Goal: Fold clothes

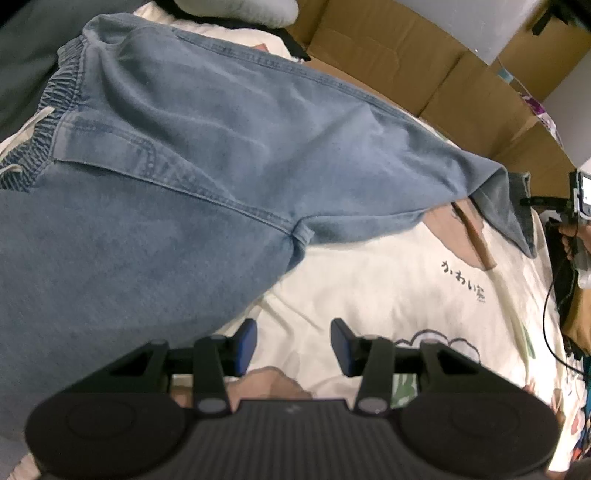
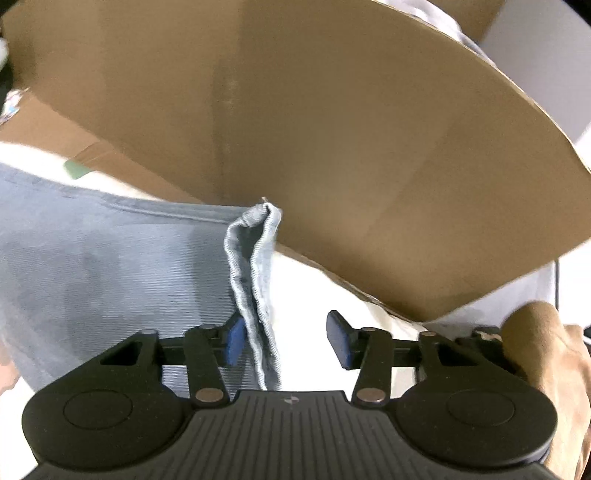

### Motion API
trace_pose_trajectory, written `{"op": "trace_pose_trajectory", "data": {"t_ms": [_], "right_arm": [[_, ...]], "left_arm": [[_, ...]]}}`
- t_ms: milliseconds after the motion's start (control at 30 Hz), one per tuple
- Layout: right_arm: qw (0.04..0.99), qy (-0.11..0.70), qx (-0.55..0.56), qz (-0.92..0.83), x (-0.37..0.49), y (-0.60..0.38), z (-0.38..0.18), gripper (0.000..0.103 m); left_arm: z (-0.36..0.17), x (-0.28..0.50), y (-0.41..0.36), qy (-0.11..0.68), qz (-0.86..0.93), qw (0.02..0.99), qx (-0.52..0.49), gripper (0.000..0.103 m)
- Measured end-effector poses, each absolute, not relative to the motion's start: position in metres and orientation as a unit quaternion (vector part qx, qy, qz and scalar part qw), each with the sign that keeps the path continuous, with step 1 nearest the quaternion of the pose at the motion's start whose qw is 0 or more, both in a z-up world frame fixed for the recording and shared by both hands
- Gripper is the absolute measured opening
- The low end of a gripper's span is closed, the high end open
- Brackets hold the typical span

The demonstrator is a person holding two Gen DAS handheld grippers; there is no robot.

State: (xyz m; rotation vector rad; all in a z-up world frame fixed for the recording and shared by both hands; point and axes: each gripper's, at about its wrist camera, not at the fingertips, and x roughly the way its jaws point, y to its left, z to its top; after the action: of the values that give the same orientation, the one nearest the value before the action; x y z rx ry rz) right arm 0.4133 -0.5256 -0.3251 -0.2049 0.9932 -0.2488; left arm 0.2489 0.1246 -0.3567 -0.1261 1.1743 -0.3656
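Note:
Light blue jeans (image 1: 221, 166) lie spread on a white printed sheet (image 1: 388, 288), elastic waistband at the upper left and one leg running off to the right. My left gripper (image 1: 293, 345) stands open over the sheet just below the crotch seam. Nothing is between its blue pads, and its left finger (image 1: 245, 341) is at the denim's edge. In the right wrist view the leg's hem (image 2: 255, 266) rises as a folded ridge between the fingers of my right gripper (image 2: 287, 341). The gripper is open, with the hem close beside the left pad (image 2: 234, 341) and clear of the right one.
Brown cardboard boxes (image 1: 406, 55) line the far side of the bed, and one big box wall (image 2: 332, 129) looms right behind the hem. A grey pillow (image 1: 236, 11) lies at the top. A hand in tan fabric (image 2: 546, 350) holds the right tool. Cables (image 1: 550, 314) hang at the right edge.

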Motion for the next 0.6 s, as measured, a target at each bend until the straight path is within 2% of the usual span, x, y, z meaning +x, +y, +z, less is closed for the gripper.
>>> {"op": "trace_pose_trajectory", "data": {"t_ms": [100, 600], "right_arm": [[0.861, 0.481, -0.091, -0.136, 0.411, -0.536, -0.330, 0.039], [0.876, 0.465, -0.049, -0.118, 0.386, -0.523, -0.321, 0.042]], "left_arm": [[-0.357, 0.249, 0.124, 0.551, -0.172, 0.814, -0.058, 0.047], [-0.353, 0.268, 0.112, 0.528, -0.173, 0.827, -0.087, 0.047]]}}
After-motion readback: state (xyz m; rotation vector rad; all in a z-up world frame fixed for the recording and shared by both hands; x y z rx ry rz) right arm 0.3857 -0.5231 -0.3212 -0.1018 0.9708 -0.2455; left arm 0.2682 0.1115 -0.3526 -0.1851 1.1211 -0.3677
